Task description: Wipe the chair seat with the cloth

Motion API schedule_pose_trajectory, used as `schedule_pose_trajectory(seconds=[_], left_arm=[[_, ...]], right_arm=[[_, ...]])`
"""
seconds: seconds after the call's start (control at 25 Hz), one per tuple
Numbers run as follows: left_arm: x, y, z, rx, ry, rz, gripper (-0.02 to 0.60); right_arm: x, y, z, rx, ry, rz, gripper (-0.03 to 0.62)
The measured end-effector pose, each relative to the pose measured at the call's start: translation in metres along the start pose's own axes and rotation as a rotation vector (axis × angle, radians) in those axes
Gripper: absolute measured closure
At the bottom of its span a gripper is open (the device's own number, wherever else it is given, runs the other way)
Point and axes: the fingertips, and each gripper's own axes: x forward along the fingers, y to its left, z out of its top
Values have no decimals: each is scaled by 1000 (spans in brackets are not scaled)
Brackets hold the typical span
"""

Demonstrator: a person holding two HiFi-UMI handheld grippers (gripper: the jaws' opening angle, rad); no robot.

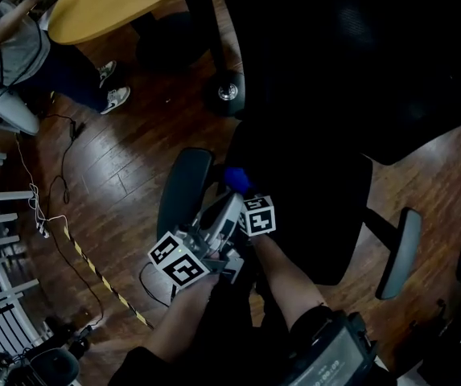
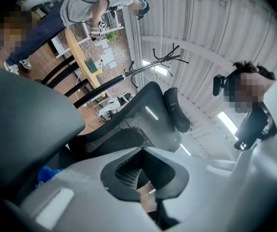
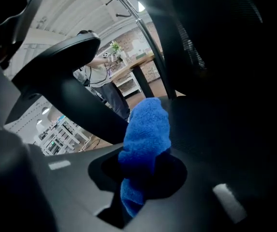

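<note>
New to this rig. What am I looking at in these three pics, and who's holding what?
There is no robot here: a person holds a hand-held claw in each hand. The head view looks down from the person's head at a black office chair seat on a wooden floor. The other two views come from cameras riding on each claw. The right claw is shut on a blue cloth, by the seat. The left claw is shut with nothing in it, facing the chair's mesh back. The marker cubes are part of the claws.
</note>
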Motion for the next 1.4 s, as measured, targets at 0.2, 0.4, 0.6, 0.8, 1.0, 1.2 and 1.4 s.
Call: schedule_pose_trajectory(seconds=[0.2,0.4,0.6,0.8,1.0,1.2,1.4], left_arm=[[-2,2,-1,10,-1,8,588],[-5,7,-1,31,1,19,588],[-1,8,-9,54,23,19,588],[4,-6,-17,59,25,2,588],[2,-14,-29,61,39,-3,588],[0,-15,-32,63,41,-5,588],[1,-14,-28,70,37,-5,588]], right_arm=[[-26,-39,-12,6,5,-83,520],[-96,-119,-46,82,8,-256,520],[-194,-197,-83,139,15,-438,520],[-269,-243,-94,165,-20,-556,521],[-292,-254,-101,157,-14,-589,522],[-294,-252,-97,189,-32,-618,520],[-238,-200,-59,154,-99,-501,520]])
